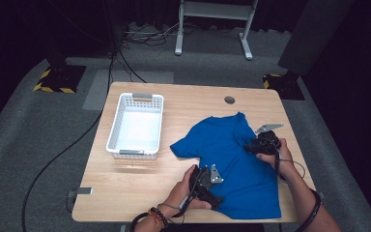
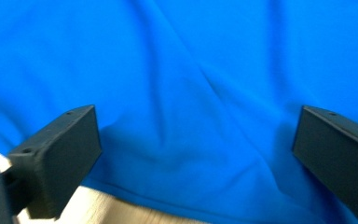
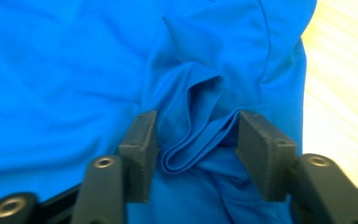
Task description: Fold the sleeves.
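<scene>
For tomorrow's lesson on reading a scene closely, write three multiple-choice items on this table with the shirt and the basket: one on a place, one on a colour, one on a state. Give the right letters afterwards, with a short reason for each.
1. Where does the white basket stand relative to the T-shirt in the high view?
A. to its left
B. on top of it
C. to its right

2. What colour is the T-shirt?
A. red
B. blue
C. green

3. How do the jaws of the right gripper stand?
A. apart, with a bunched fold of cloth between them
B. pressed flat together on bare table
C. clamped on the basket's rim

Answers:
1. A, as the basket sits on the wooden table left of the shirt, apart from it.
2. B, as the cloth is bright blue in all three views.
3. A, as the right gripper view shows a fold of the shirt in the gap, the pads not squeezing it flat.
</scene>
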`<state>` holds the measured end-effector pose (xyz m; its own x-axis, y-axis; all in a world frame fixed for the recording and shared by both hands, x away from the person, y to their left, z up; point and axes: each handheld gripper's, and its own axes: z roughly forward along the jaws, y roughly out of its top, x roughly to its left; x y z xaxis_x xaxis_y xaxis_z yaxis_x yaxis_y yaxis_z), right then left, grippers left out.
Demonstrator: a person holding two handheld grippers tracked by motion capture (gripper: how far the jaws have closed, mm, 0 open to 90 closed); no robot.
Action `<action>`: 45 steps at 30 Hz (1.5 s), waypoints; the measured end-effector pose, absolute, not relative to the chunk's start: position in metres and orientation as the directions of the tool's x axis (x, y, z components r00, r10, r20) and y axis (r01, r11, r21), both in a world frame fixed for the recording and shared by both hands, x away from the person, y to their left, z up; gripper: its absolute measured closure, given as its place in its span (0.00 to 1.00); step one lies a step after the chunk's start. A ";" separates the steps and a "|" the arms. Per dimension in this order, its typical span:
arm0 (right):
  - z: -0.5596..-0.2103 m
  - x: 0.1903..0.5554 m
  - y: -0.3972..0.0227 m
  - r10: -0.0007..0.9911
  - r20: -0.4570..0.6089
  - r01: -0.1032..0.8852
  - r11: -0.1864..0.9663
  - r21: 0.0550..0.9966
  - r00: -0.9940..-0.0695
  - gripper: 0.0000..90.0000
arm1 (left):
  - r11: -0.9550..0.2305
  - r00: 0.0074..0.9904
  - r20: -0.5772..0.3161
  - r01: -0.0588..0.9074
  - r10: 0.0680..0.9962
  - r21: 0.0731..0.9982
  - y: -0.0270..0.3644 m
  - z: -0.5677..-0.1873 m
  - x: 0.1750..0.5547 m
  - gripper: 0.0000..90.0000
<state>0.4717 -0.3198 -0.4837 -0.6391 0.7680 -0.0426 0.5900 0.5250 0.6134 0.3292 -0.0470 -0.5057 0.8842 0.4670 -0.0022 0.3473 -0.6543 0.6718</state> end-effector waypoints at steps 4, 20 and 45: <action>-0.478 0.464 -0.320 0.752 -0.066 0.562 0.545 0.623 -0.656 0.42 | -0.640 0.888 0.007 0.326 0.460 0.695 -0.035 -0.499 0.323 0.10; -0.488 0.417 -0.327 0.711 -0.079 0.528 0.587 0.614 -0.699 0.36 | -0.642 0.879 -0.005 0.352 0.476 0.681 -0.037 -0.505 0.312 0.10; -0.451 0.436 -0.250 0.663 -0.114 0.399 0.569 0.719 -0.740 0.09 | -0.613 0.865 -0.027 0.377 0.501 0.695 -0.025 -0.508 0.301 0.07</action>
